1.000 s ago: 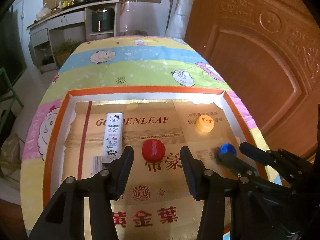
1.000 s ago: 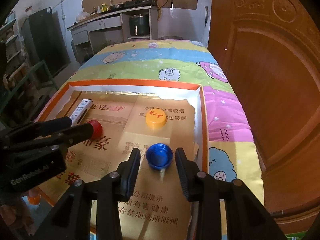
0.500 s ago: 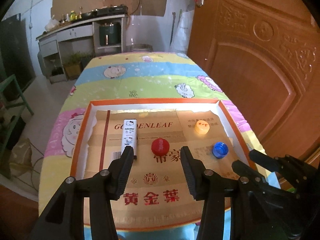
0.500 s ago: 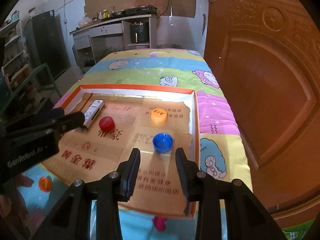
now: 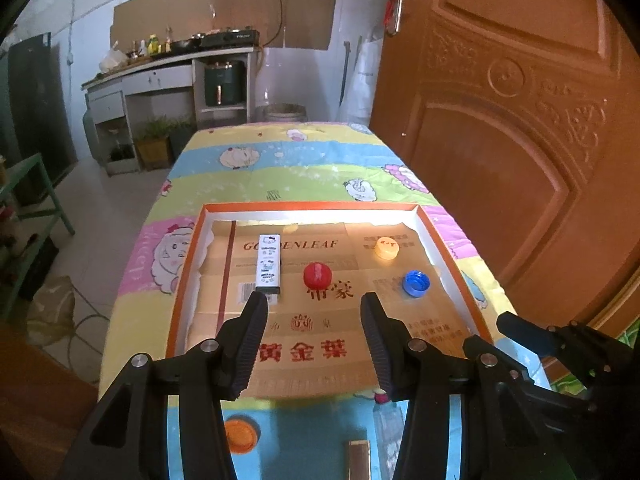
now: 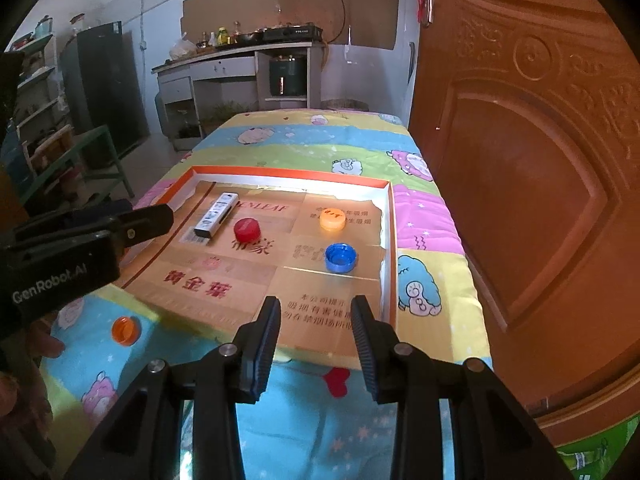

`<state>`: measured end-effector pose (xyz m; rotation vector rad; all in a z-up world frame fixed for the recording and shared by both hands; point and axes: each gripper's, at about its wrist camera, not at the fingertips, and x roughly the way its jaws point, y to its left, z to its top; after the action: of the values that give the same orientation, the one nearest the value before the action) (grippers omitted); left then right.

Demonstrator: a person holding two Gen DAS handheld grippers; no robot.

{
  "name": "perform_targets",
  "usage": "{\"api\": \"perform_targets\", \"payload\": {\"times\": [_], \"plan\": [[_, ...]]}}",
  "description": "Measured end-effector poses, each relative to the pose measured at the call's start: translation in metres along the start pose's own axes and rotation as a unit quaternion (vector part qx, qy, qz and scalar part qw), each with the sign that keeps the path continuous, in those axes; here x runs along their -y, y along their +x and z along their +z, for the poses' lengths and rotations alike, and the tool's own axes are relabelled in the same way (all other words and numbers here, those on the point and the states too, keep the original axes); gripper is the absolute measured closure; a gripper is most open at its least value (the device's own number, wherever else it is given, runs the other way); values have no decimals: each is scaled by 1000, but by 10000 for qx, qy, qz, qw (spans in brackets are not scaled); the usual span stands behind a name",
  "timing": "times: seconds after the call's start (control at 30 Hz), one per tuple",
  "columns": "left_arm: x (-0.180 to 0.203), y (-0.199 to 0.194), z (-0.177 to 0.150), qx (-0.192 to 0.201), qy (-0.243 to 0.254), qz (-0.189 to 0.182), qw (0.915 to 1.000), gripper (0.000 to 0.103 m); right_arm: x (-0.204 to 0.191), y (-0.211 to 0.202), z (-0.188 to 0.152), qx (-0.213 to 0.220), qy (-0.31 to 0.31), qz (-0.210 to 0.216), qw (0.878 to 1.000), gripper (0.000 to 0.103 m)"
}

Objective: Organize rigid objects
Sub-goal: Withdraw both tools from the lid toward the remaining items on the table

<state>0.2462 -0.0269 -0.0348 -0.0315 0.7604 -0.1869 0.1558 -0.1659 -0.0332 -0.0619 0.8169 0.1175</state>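
A shallow cardboard box lid with an orange rim (image 5: 188, 256) (image 6: 390, 240) lies on the table. In it lie a red cap (image 5: 317, 275) (image 6: 247, 230), a yellow-orange cap (image 5: 386, 248) (image 6: 332, 218), a blue cap (image 5: 416, 283) (image 6: 340, 257) and a white Hello Kitty stick box (image 5: 269, 263) (image 6: 216, 214). My left gripper (image 5: 314, 308) is open and empty, above the lid's near edge. My right gripper (image 6: 316, 312) is open and empty, near the lid's front right corner. An orange cap (image 5: 239, 435) (image 6: 125, 330) lies on the cloth in front of the lid.
The table has a cartoon-print cloth (image 5: 288, 164) and stands beside a brown door (image 5: 520, 140). A clear bottle (image 5: 386, 420) and a small flat block (image 5: 359, 460) lie on the cloth near me. A counter with cookware (image 5: 180, 68) stands at the back.
Both grippers have pulled back and up from the lid, away from the red and blue caps. Both stay open and empty. The caps and box have not moved.
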Motion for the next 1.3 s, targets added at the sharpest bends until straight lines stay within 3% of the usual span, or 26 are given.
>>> {"api": "perform_targets", "payload": {"times": [0.8,1.3], "plan": [[-12,-111,-55,361,-116,-80,9992,53,-25,-79,-39,313,-181,-45,9993,67],[-16,-133,-96,338,-66,-91,9994,53,-35,-102,-67,352,-297,8,9989,67]]}}
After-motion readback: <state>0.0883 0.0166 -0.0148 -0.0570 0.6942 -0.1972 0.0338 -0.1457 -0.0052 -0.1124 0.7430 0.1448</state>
